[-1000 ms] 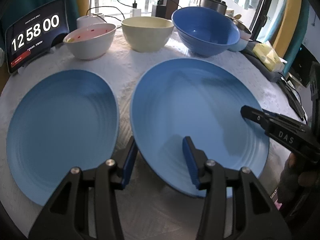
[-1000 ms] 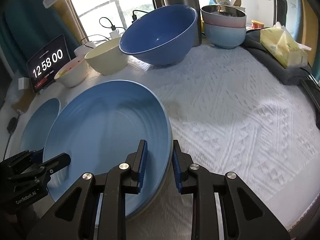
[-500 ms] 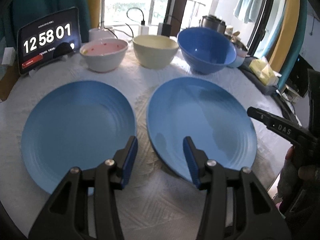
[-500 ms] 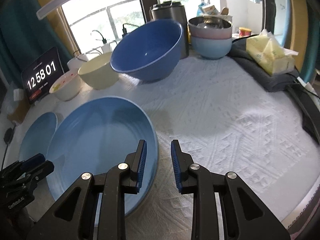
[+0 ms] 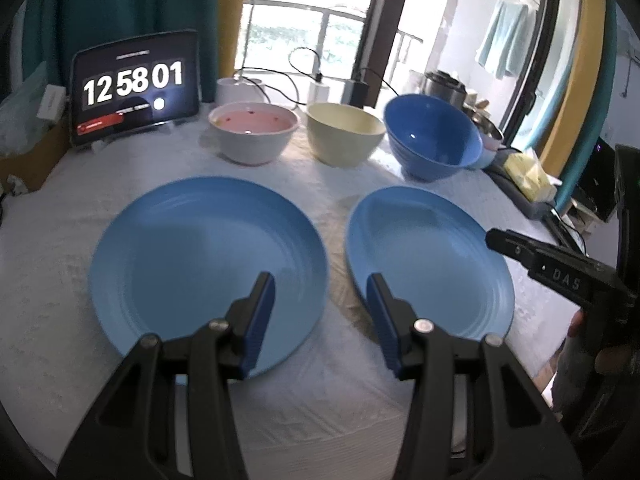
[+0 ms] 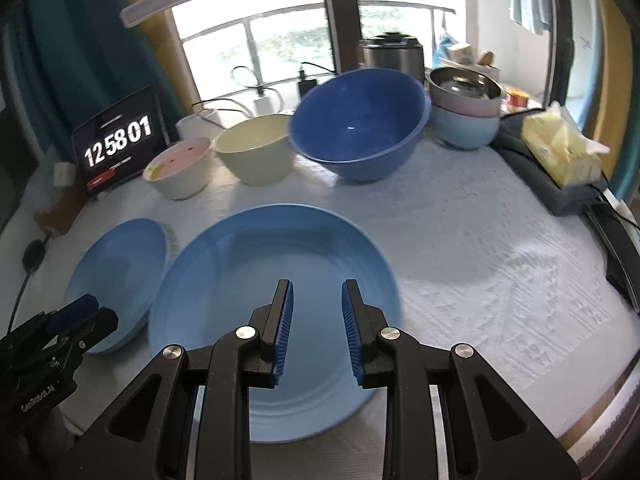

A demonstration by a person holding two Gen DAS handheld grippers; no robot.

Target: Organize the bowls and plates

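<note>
**Two blue plates side by side, a row of bowls behind them**

Two blue plates are laid flat on the white tablecloth (image 5: 52, 264), near the front edge of the table. The left plate (image 5: 200, 256) and the right plate (image 5: 424, 256) lie just beside each other, with a narrow strip of cloth seen between their rims.

Behind the plates, three bowls are set in a row: a pink-and-white bowl (image 5: 254, 136), a cream bowl (image 5: 344, 136) and a large blue bowl (image 5: 434, 140). The blue bowl is tilted, its opening turned toward the plates. To its right, a further stack of bowls (image 6: 466, 116) is seen in the right wrist view; a metal bowl is on top, with a pink and a pale blue one under it. Five bowls or more are thus counted in all; whether the stack holds others cannot be told.

The left gripper (image 5: 322, 292) is held above the gap between the two plates, its jaws apart and nothing between them. The right gripper (image 6: 316, 300) is held over the right plate, its jaws narrowly apart and likewise empty. Neither plate is touched.

At the back left a tablet (image 5: 134, 88) showing a clock is propped up. Chargers and cables lie by the window, and a dark cooker (image 6: 390, 54) stands behind the blue bowl. A yellow tissue pack (image 6: 560, 152) rests on dark cloth at the right edge. The space between grippers and plates is unobstructed.
</note>
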